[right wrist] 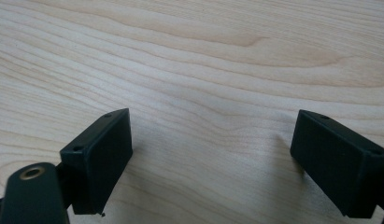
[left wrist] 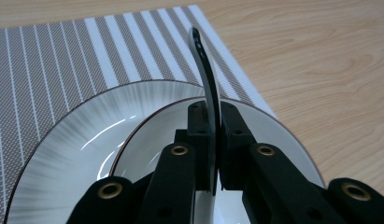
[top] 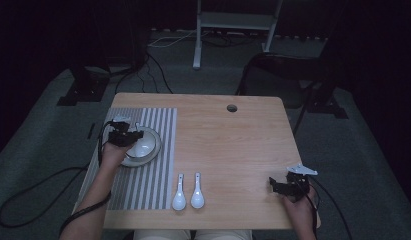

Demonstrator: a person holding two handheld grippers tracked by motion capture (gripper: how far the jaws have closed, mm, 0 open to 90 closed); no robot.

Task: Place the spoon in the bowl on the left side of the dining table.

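**White bowl pinched by its rim over the plate**

White china sits at the left of the table (top: pixel 233 145), on a grey striped placemat (top: pixel 158 125): a plate (top: pixel 155 150) with a smaller bowl (top: pixel 143 148) inside it. The left forearm comes up from the bottom edge, and the left gripper (top: pixel 127 136) hangs over the near-left side of the bowl, partly covering it. In the left gripper view its jaws are clamped tight on the bowl's thin rim (left wrist: pixel 209 84), which rises edge-on between the black pads (left wrist: pixel 198 135); the bowl's lower part is cut off behind the jaws, so whether it rests on the plate cannot be told.

Two white spoons (top: pixel 188 192) lie side by side near the front edge, just right of the placemat.

At the far right the right hand rests low on the table, the right gripper (top: pixel 277 185) pointing left. Its jaws stand wide apart over bare wood, with nothing between the pads (right wrist: pixel 103 158).
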